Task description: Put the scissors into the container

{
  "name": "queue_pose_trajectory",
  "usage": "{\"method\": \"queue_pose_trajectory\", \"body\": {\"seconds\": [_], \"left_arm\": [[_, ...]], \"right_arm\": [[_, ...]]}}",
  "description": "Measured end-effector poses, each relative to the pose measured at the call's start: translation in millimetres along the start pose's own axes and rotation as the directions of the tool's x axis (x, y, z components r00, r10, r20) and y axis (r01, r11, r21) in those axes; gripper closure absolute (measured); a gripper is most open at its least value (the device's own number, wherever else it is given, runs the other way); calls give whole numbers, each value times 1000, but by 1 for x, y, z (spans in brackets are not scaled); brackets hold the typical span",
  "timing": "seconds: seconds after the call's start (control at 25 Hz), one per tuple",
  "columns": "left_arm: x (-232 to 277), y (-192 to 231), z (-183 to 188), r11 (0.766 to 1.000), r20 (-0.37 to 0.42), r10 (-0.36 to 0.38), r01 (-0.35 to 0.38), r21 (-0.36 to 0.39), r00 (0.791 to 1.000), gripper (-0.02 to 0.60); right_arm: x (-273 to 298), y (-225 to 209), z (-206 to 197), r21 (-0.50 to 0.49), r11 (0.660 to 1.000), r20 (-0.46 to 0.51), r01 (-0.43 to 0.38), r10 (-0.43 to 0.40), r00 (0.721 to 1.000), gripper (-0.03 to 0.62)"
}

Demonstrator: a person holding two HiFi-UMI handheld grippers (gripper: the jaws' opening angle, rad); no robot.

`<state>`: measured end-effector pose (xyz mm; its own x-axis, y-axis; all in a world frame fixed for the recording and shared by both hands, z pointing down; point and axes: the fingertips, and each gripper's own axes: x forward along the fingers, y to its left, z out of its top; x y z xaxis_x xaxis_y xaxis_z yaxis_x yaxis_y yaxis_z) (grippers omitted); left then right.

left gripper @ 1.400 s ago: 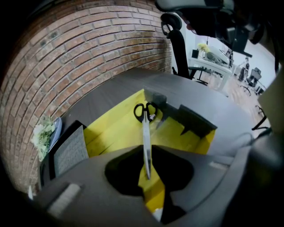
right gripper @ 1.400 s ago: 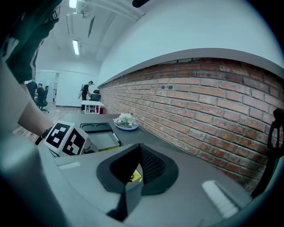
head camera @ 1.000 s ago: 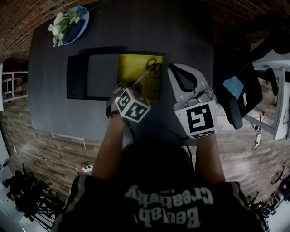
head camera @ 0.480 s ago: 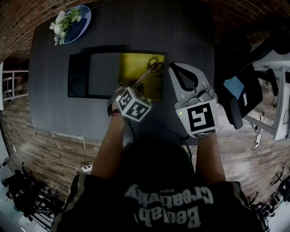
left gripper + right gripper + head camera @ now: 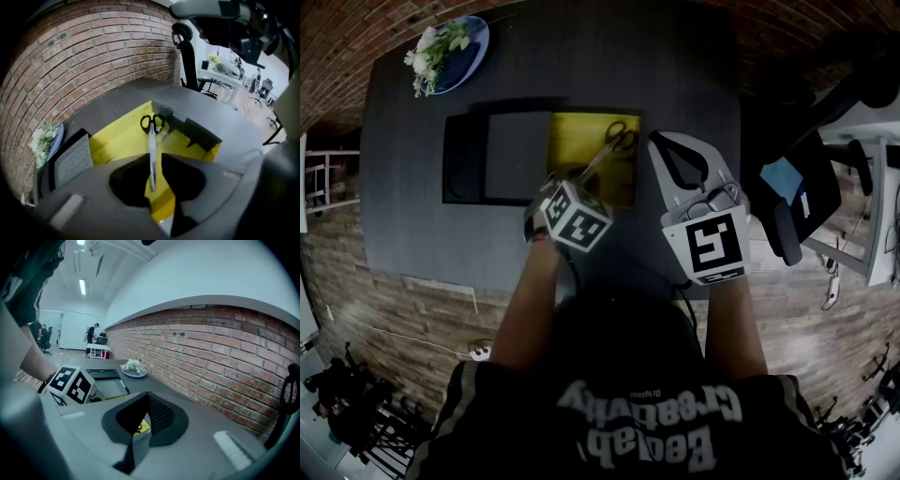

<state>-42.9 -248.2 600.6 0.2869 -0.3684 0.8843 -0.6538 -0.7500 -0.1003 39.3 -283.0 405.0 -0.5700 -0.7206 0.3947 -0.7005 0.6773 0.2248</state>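
Left gripper view: the left gripper [image 5: 152, 161] has its two broad, matte grey jaws drawn in on the scissors [image 5: 152, 150]. They pinch the thin, bright metal blades near the tips, with a rounded dark hollow to either side of the blades. The scissors point straight away from the jaws. Their two black, oval plastic handle loops lie at the far end, over the container [image 5: 117, 140]. This is an angular box with a smooth yellow inside and dark grey edges at its far corner. Whether the handles touch its floor cannot be told.

Just left of the container lies a flat grey pad [image 5: 72, 159] with a fine grainy surface, set in a shallow black tray [image 5: 461, 159]. Farther off, near the rough red brick wall [image 5: 93, 51], a round blue plate [image 5: 450, 42] bears small white flowers [image 5: 429, 45].

In the head view all of this rests on a dark, matte table [image 5: 675, 66]. The left gripper's marker cube [image 5: 574, 217] sits at the container's near edge.

The right gripper [image 5: 147, 395] hovers just right of the container. Its jaws meet at the tips and hold nothing. One inner pad has a dimpled, mesh-like texture, and a scrap of yellow shows through the hollow between the jaws.
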Motion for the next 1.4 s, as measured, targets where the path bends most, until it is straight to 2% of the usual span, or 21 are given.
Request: {"method": "queue_pose_trajectory", "body": {"seconds": [0.64, 0.84, 1.16, 1.4], "left_arm": [[-33, 3, 13, 1000, 88, 6, -7, 16, 996, 505], [-45, -3, 17, 1000, 118, -12, 9, 26, 993, 505], [-75, -1, 30, 999, 172, 19, -27, 46, 985, 505], [-103, 3, 39, 996, 225, 52, -66, 55, 973, 505]], "right_arm": [[-14, 13, 30, -6, 1000, 30, 12, -12, 999, 588], [-24, 16, 39, -20, 1000, 39, 23, -22, 999, 588], [-39, 26, 57, 2, 1000, 66, 9, -9, 998, 588], [-48, 34, 67, -19, 1000, 81, 3, -1, 997, 588]]}}
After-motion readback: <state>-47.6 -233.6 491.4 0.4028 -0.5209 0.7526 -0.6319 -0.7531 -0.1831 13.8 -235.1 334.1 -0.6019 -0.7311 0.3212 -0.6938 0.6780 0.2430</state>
